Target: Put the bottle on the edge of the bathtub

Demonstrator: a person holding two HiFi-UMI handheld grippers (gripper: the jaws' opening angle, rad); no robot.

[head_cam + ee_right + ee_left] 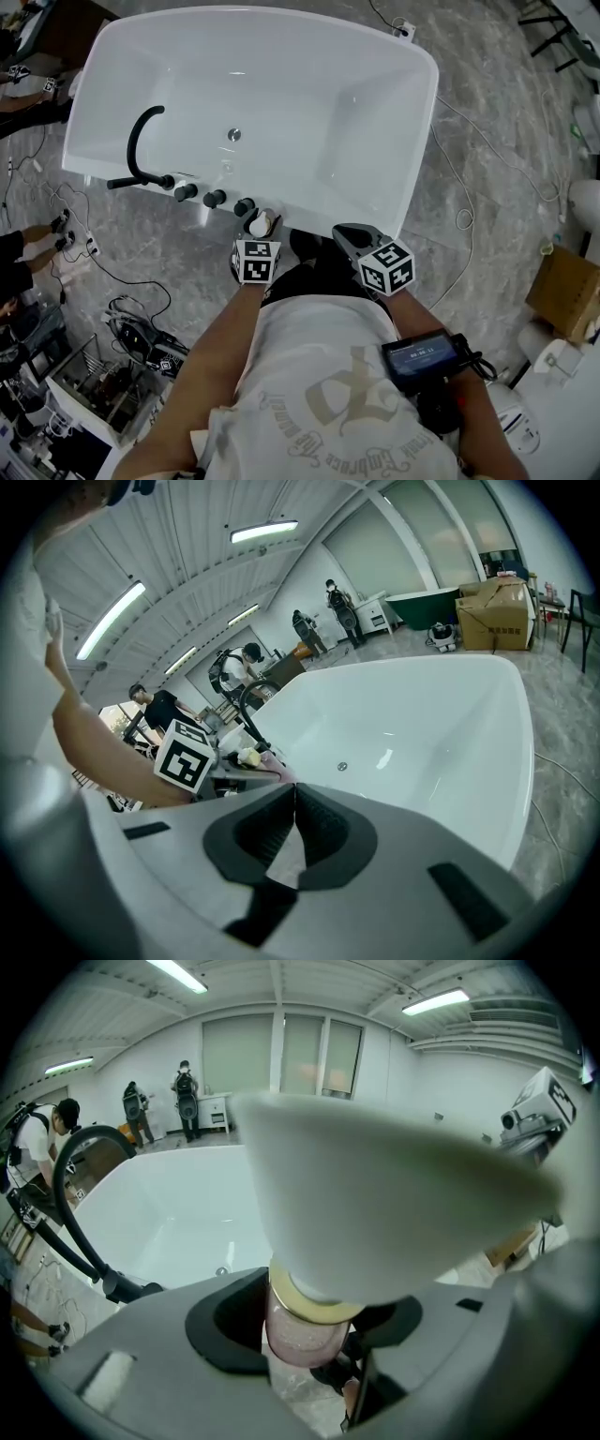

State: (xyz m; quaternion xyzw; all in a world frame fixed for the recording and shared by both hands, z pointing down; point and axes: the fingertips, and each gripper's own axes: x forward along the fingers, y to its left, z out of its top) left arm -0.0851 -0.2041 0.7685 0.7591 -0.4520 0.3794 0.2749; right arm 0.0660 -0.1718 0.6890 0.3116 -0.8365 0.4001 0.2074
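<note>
A bottle [262, 223] with a white pump head [375, 1204], a gold collar and a clear pinkish body [305, 1330] stands between the jaws of my left gripper [260, 234], which is shut on its body. It sits at the near rim of the white bathtub [422, 141], just right of the row of black knobs [215, 199]. Whether its base rests on the rim is hidden. My right gripper [349, 234] hovers beside it at the same rim, shut and empty, its pads [319, 832] meeting. In the right gripper view the bottle's cap [248, 757] shows beside the left marker cube.
A curved black faucet [139, 141] rises at the tub's left side. Cables [94, 258] and equipment lie on the marble floor at left, and a cardboard box [567, 291] sits at right. Several people [187, 1091] stand beyond the tub.
</note>
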